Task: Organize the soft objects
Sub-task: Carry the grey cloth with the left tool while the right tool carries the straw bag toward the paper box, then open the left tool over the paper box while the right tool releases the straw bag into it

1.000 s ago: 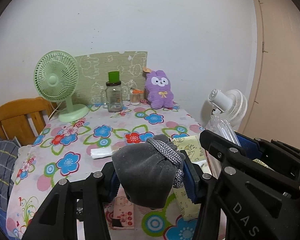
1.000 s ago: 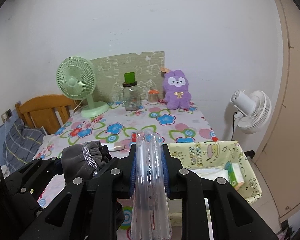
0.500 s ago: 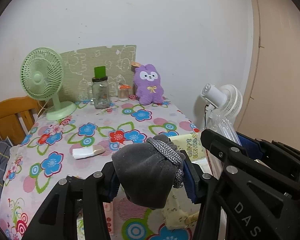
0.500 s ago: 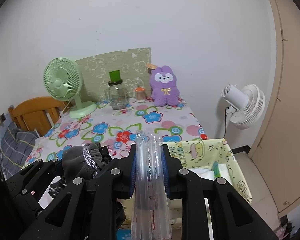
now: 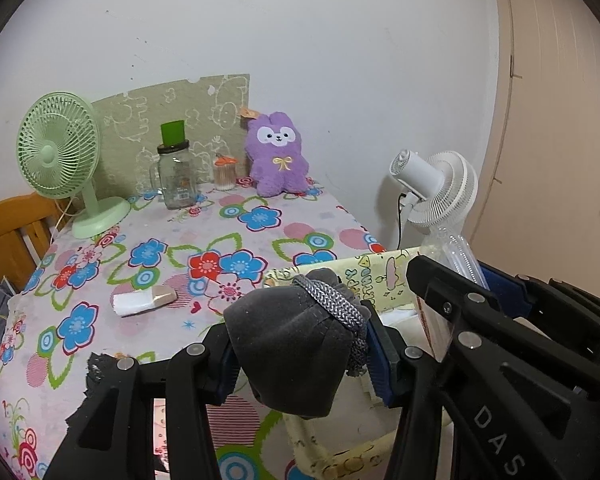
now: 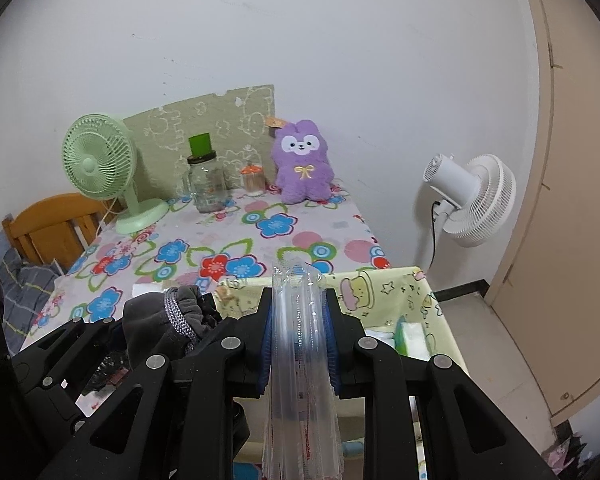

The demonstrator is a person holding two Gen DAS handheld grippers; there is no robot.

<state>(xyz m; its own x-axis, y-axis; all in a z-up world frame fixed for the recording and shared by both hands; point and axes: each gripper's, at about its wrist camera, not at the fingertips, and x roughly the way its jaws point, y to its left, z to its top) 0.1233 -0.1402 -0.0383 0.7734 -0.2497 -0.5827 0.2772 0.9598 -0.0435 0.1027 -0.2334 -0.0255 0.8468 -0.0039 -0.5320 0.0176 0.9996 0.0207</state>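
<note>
The near and middle stretch of the floral tablecloth (image 5: 100, 344) lies mostly bare, broken only by a small white packet (image 5: 142, 302). Along the back wall stand a green desk fan (image 5: 60, 160), a glass jar (image 5: 175, 178), a small capped jar (image 5: 225, 172) and a purple plush rabbit (image 5: 278, 156). To the right, the yellow fabric bin (image 6: 384, 292) sits against the table edge, open-topped, with a white floor fan (image 6: 472, 200) behind it.

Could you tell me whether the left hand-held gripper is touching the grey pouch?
Touching: the left wrist view shows the left hand-held gripper with both blue pads pressed against the grey pouch.
</note>
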